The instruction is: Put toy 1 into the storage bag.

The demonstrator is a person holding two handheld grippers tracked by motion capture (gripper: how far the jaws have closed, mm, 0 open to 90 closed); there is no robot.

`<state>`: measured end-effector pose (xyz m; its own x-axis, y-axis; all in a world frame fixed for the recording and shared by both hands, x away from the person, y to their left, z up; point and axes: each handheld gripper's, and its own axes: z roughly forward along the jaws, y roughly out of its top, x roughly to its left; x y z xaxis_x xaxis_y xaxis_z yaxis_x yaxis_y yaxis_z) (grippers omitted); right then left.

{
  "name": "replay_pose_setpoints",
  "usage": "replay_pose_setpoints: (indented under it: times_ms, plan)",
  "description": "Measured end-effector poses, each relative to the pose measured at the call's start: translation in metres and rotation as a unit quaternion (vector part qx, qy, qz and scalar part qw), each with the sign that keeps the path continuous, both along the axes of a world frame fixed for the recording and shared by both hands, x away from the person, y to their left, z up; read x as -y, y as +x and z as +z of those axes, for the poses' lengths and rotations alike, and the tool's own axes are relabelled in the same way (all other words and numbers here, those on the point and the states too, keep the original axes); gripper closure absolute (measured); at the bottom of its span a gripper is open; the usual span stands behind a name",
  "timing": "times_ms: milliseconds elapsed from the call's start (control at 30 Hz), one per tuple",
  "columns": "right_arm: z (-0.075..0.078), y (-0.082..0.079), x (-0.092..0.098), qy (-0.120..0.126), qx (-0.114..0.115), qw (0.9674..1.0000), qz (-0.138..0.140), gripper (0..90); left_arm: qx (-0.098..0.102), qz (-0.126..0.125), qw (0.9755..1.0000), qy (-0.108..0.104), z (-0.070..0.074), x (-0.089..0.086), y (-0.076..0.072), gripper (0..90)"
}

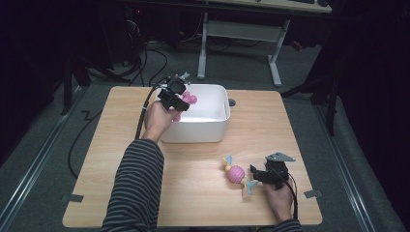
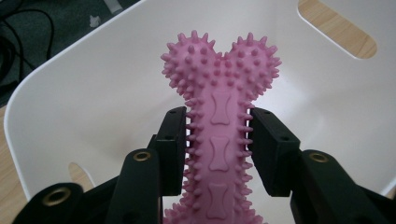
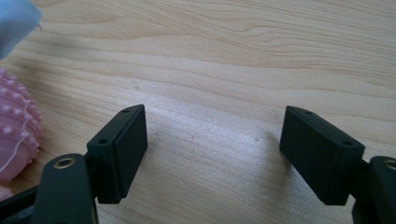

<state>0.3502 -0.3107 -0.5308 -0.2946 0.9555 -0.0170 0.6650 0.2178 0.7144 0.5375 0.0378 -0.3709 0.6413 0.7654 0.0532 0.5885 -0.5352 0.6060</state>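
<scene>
Tongs: left (image 2: 218, 140) clenched on pink bone (image 2: 219, 116) above white bin (image 2: 70, 107), right (image 3: 212, 154) released over surface (image 3: 233, 56) beside ball toy (image 3: 16, 126). Risk, judged: letting go off-centre, bone clipping rim, bouncing out.

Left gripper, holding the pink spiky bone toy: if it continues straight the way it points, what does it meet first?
Probably the inner wall of the white plastic bin; the pink spiky rubber bone toy in the left gripper would touch first, though depth is unclear.
</scene>
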Motion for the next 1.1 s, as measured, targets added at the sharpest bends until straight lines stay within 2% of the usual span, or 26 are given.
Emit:
replay_pose_setpoints:
  times_ms: [367, 467, 533, 633, 800, 933, 1100]
  plan:
    - [0.000, 0.000, 0.000, 0.000, 0.000, 1.0000, 0.000, 23.2, -0.025, -0.002, 0.9996, 0.008, -0.012, 0.003, 0.001, 55.4]
    - [0.000, 0.000, 0.000, 0.000, 0.000, 1.0000, 0.000, 23.2, -0.030, -0.006, 0.9994, 0.015, -0.014, 0.005, -0.001, 48.6]
    - [0.000, 0.000, 0.000, 0.000, 0.000, 1.0000, 0.001, 23.1, -0.022, -0.003, 0.9995, 0.021, -0.013, 0.005, -0.004, 44.7]
    - [0.000, 0.000, 0.000, 0.000, 0.000, 1.0000, 0.001, 23.1, -0.017, -0.001, 0.9998, 0.013, -0.010, 0.003, -0.006, 40.1]
    - [0.000, 0.000, 0.000, 0.000, 0.000, 1.0000, 0.001, 23.1, 0.009, 0.001, 0.9999, -0.010, 0.006, -0.005, -0.017, 36.5]
    - [0.000, 0.000, 0.000, 0.000, 0.000, 1.0000, 0.001, 23.1, 0.020, 0.003, 0.9997, -0.014, 0.013, -0.010, -0.024, 35.3]
    - [0.000, 0.000, 0.000, 0.000, 0.000, 1.0000, 0.001, 23.1, 0.033, 0.006, 0.9990, -0.030, 0.023, -0.021, -0.035, 34.4]
